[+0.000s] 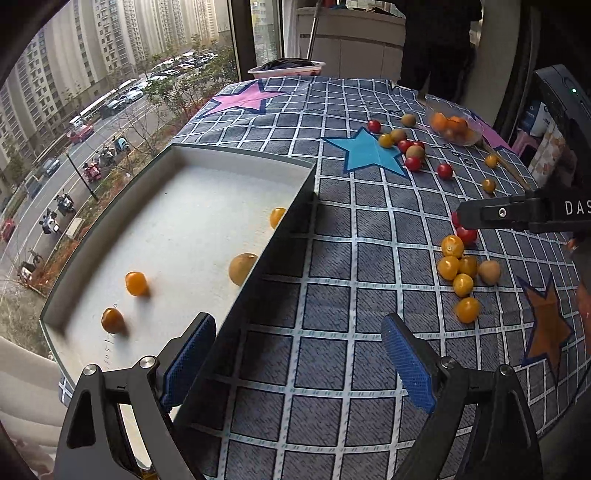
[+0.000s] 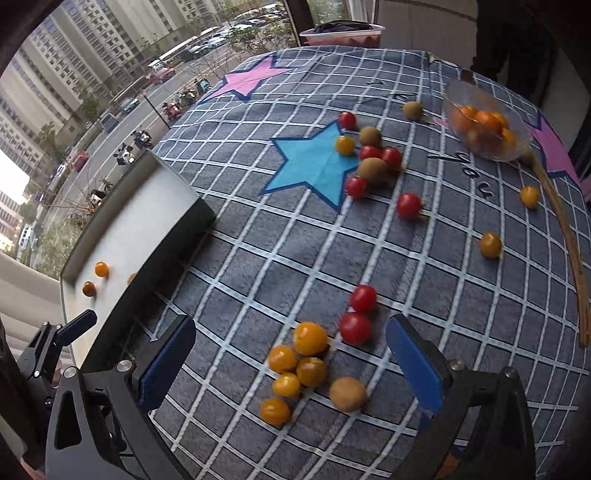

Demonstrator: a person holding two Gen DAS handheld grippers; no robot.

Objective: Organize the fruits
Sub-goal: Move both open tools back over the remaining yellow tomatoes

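Right wrist view: our right gripper [image 2: 291,373] hangs over the near cluster of small fruits, fingers spread wide and released, nothing pinched. Left gripper [image 1: 299,365] is likewise wide apart and empty, straddling the right wall of the white tray [image 1: 236,155], one pad inside, one over the cloth.

Task things: a few orange fruits [image 1: 136,283] and a tan one [image 1: 242,268] already sit in the tray at the tablecloth's left edge. Most fruit is loose on the checked tablecloth [image 2: 295,258]. Near cluster: orange tomatoes [image 2: 310,338], two red tomatoes [image 2: 355,328] and a tan fruit [image 2: 347,394], several touching.

Our read: next is a single pick from this cluster with the right gripper. Advice:
- Take an outlier first. The tan fruit and the lowest orange [image 2: 275,411] have free sides.
- Narrow the fingers before descent, or the pads will sweep neighbours.
- Close gently; these round fruits look likely to roll on the cloth and bruise.
- Clear the tray wall on the carry.

Around: second scatter of red, yellow and green-brown fruit by the blue star [image 2: 314,162], a clear bowl [image 2: 487,125] of orange fruit near the far right corner, a long wooden stick [image 2: 565,236] along the right edge, and a few stray yellows. A pink basin [image 2: 343,35] sits beyond the far edge.

In the way: the left gripper at the tray wall could crowd the drop zone; we should move it aside.
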